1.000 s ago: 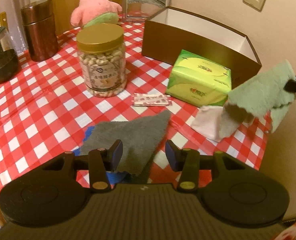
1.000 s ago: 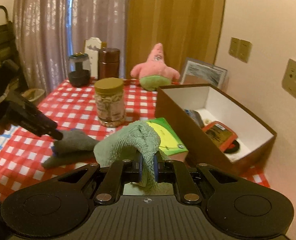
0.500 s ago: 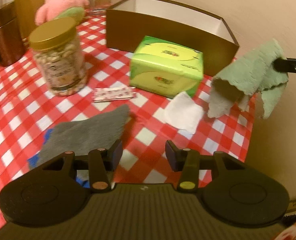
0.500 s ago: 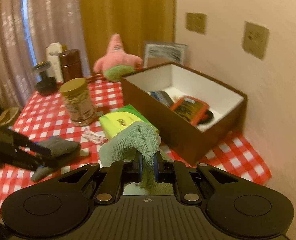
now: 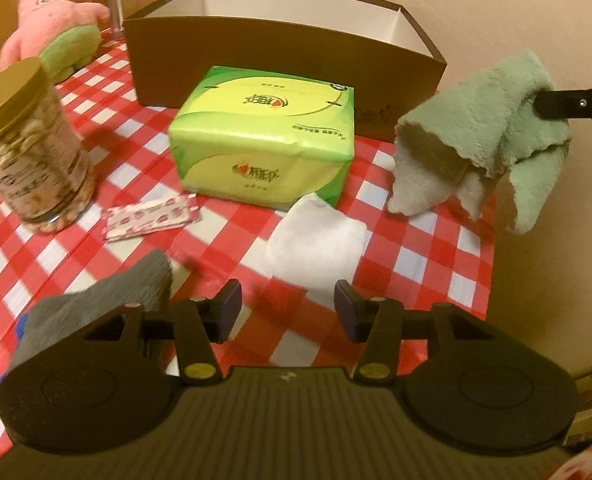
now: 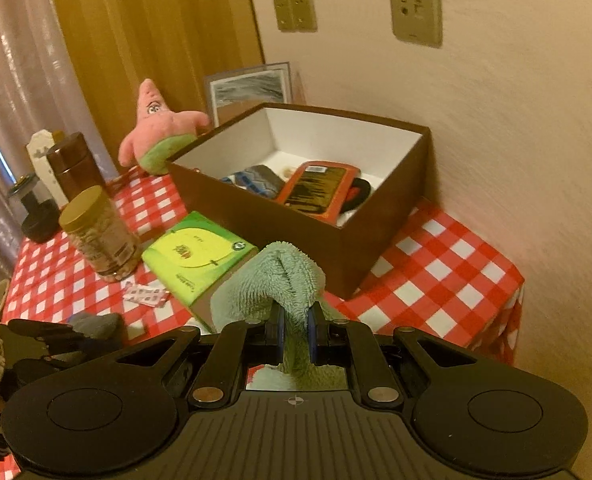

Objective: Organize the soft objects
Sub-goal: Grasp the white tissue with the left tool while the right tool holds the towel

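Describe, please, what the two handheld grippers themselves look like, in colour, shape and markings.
Both look alike. The left gripper and right gripper each have a black ribbed body, two round black lobes at the sides, angular black linkage arms with brass-coloured pivot pins, and blue pads on the fingers. A small crosshair mark sits mid-body.

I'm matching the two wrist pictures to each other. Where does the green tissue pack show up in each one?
Left wrist: green tissue pack in the upper middle, just in front of the brown box.
Right wrist: the pack left of centre, beside the box's near corner.
Shared landmark: the gold-lidded jar, left of the pack in both.
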Motion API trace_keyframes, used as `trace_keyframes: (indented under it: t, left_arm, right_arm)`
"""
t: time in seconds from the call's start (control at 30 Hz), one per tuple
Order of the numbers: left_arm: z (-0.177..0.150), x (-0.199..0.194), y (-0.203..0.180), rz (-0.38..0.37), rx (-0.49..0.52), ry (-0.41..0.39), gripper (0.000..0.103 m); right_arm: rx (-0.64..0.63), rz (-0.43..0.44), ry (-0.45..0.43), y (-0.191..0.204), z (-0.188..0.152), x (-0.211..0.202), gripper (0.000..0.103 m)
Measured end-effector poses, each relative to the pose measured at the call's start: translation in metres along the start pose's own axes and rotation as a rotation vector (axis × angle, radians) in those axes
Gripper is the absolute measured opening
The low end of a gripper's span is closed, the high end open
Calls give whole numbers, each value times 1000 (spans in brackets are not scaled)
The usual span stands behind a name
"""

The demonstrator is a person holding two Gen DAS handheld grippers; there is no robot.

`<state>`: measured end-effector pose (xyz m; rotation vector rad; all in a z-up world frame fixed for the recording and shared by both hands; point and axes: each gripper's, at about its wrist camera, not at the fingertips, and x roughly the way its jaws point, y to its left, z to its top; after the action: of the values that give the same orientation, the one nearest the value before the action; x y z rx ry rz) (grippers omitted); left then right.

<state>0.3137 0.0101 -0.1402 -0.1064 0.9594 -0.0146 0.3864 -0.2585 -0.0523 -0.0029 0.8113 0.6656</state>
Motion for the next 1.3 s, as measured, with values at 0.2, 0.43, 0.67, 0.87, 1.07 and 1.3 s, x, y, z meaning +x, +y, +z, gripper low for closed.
trace_keyframes:
  t: [0.2, 0.43, 0.67, 0.87, 1.07, 1.3]
  left_arm:
    - [11, 25, -5, 5, 38, 2, 57]
    - [21, 52, -6, 24, 67, 23, 57]
    - [27, 70, -5, 31, 65, 39, 51]
    - [31, 74, -6, 22, 83, 29, 21]
    - [29, 70, -8, -19, 102, 34, 3]
    - [15, 44, -7, 27, 161, 27, 3]
  right_arm:
    - [47, -2, 10, -10, 0, 12, 11]
    - [65, -4, 9, -20, 2, 19, 11]
    - [79, -3, 15, -27, 1, 21, 11]
    - [82, -3, 20, -28, 0, 21, 11]
    - [81, -2, 21, -28, 1, 20, 11]
    - [83, -5, 20, -27, -3, 17, 11]
